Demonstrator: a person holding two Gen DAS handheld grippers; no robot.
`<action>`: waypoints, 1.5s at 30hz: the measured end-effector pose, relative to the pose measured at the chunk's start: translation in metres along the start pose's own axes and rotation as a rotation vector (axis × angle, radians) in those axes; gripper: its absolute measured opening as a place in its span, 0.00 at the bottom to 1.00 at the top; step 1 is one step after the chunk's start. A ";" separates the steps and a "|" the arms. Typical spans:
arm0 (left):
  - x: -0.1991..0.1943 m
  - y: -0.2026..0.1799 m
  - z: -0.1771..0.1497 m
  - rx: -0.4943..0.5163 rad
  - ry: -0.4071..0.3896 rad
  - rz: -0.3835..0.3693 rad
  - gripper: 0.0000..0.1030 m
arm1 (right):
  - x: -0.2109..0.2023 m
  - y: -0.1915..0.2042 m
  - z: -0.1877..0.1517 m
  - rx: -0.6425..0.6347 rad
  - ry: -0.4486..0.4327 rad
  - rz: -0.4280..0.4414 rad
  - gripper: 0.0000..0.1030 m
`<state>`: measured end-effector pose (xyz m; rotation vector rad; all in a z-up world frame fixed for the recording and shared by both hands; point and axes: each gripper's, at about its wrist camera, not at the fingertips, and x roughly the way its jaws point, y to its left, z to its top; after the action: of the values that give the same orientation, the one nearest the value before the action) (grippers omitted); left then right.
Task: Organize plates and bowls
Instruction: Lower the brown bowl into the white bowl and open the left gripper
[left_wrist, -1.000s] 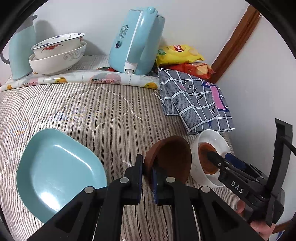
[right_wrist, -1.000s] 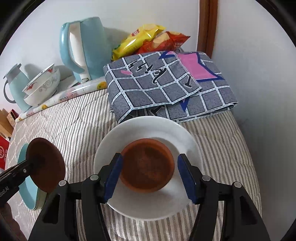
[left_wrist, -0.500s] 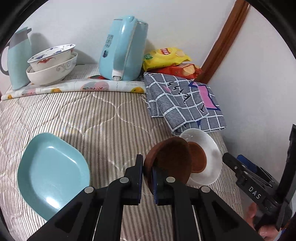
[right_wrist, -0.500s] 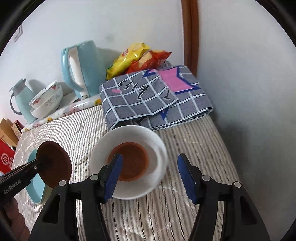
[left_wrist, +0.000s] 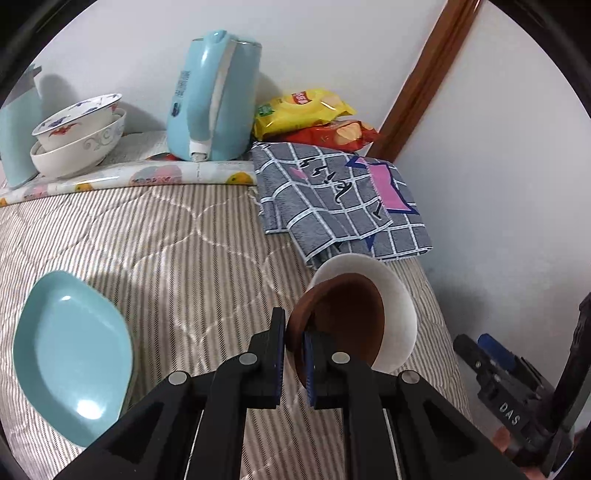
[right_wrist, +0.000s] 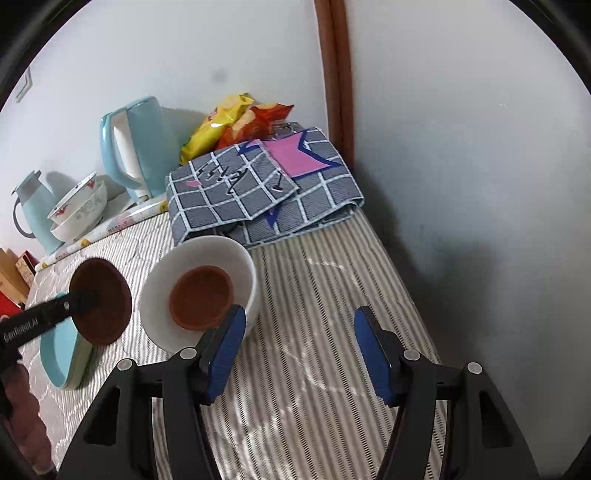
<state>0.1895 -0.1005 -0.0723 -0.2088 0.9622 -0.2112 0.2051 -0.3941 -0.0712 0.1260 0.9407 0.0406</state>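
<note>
Brown saucer held on edge beside the stacking target.

My left gripper (left_wrist: 294, 345) is clamped on the rim of a brown saucer (left_wrist: 343, 317), tilted near upright — the white bowl (right_wrist: 199, 258), already holding a brown dish (right_wrist: 201, 297), sits just right of it, lower centre of frame. My right gripper (right_wrist: 297, 356) hangs wide apart and empty, nearer that bowl.

The striped quilted bed (left_wrist: 177, 236) carries a teal plate (left_wrist: 70, 350), white plate (right_wrist: 236, 254), checked cloth (left_wrist: 343, 199) and floral mat (left_wrist: 129, 177).
</note>
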 end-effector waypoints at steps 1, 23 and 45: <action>0.002 -0.003 0.002 0.003 0.001 -0.003 0.09 | -0.001 -0.002 -0.001 -0.001 -0.002 -0.003 0.59; 0.060 -0.037 0.008 0.039 0.083 -0.006 0.09 | 0.017 -0.038 -0.017 0.046 0.019 -0.054 0.59; 0.086 -0.033 0.009 0.000 0.154 -0.070 0.11 | 0.024 -0.037 -0.022 0.062 0.058 -0.032 0.59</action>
<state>0.2420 -0.1542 -0.1258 -0.2287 1.1087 -0.2952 0.2009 -0.4271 -0.1076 0.1674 1.0020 -0.0145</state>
